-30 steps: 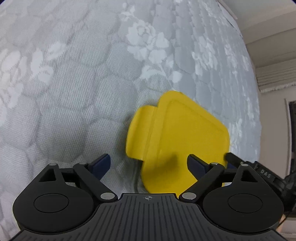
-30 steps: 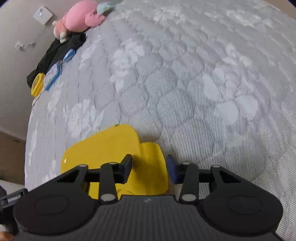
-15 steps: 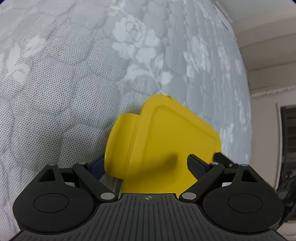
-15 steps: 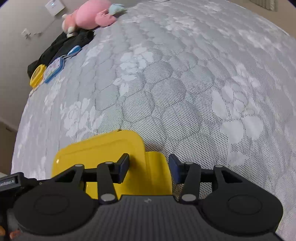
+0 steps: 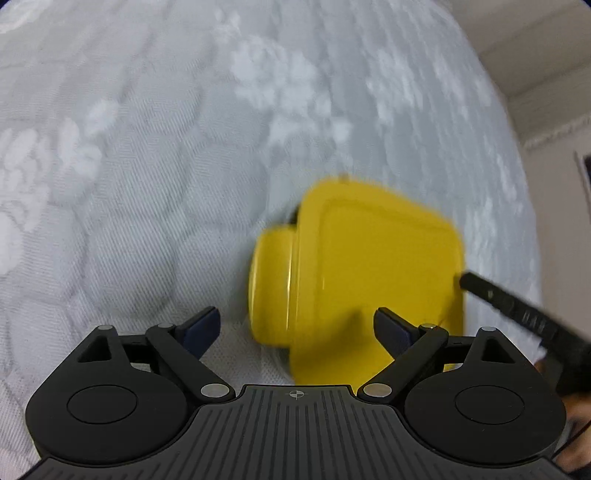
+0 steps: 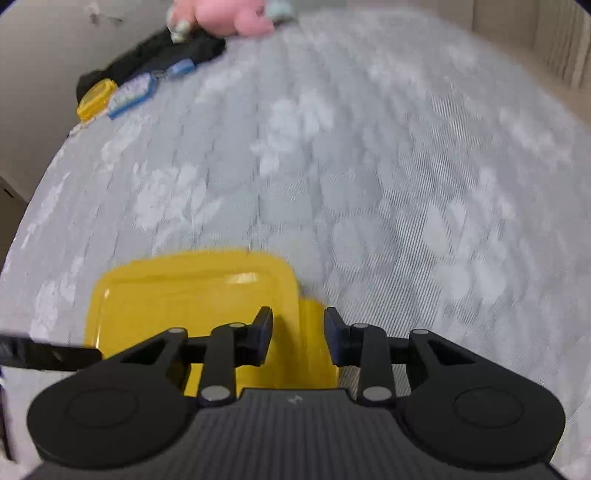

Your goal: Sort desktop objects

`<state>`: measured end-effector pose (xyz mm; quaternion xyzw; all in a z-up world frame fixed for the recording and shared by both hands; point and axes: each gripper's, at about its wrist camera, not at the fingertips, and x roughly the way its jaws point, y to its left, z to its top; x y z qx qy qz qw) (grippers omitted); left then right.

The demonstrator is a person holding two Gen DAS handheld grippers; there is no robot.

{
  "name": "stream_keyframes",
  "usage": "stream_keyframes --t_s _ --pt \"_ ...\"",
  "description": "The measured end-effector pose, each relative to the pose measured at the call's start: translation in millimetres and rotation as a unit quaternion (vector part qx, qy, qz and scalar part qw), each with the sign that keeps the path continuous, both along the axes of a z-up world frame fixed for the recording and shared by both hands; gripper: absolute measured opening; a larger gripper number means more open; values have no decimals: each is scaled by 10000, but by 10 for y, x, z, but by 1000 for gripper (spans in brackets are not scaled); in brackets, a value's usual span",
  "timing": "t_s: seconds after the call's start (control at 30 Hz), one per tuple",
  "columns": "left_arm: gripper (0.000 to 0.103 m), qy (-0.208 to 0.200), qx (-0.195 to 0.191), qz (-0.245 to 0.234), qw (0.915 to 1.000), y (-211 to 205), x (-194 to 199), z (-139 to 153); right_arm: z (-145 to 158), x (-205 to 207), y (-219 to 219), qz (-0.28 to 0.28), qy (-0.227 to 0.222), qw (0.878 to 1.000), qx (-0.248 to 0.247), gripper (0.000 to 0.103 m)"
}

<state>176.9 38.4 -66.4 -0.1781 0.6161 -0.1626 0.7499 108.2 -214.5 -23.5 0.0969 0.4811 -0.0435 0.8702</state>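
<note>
Yellow tray w/ a rounded tab handle sits low over the grey quilted bed, between both tools; frames too blurred to say if it rests on the fabric or is lifted. Right gripper straddles the tab: jaws have just been closing, tab between them, pads look near or at its sides, contact can't be confirmed, so I read them as not clamped yet. Tab prob. chosen bc it's the only narrow bit. Left gripper hangs above the tray's near edge, jaws wide, holding nothing, likely standing by to steady the broad side. Far corner of bed: pink plush, dark cloth, small yellow item, blue tags.
</note>
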Motion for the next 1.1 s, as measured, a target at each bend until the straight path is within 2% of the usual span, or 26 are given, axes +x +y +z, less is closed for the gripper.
stream_keyframes --t_s 0.07,0.13,0.2,0.3,0.33,0.4,0.7,1.1 --pt "94 -205 -264 183 9993 55 7 124 104 -26 15 36 -265 9996 127 30" --pt "94 -272 -664 164 9973 37 -19 197 143 -18 32 189 -333 9971 651 30" --pt "94 -281 -1047 80 9941 -12 -49 242 98 12 77 307 -231 9935 1072 30" --pt "94 -74 -1198 -115 9927 -151 -93 151 -36 72 178 351 133 9928 1141 30" --pt "93 -41 -1033 -164 9945 -196 -97 114 -93 91 205 327 264 9935 1062 30" --pt "93 -76 -749 -284 9968 -261 -115 47 -167 93 228 273 383 9936 1030 21" --pt "93 -452 -95 -879 9951 -494 -240 122 -168 82 211 180 526 9913 1196 22" --pt "93 -396 -58 -864 9955 -468 -274 167 -124 95 202 93 432 9916 1212 22"
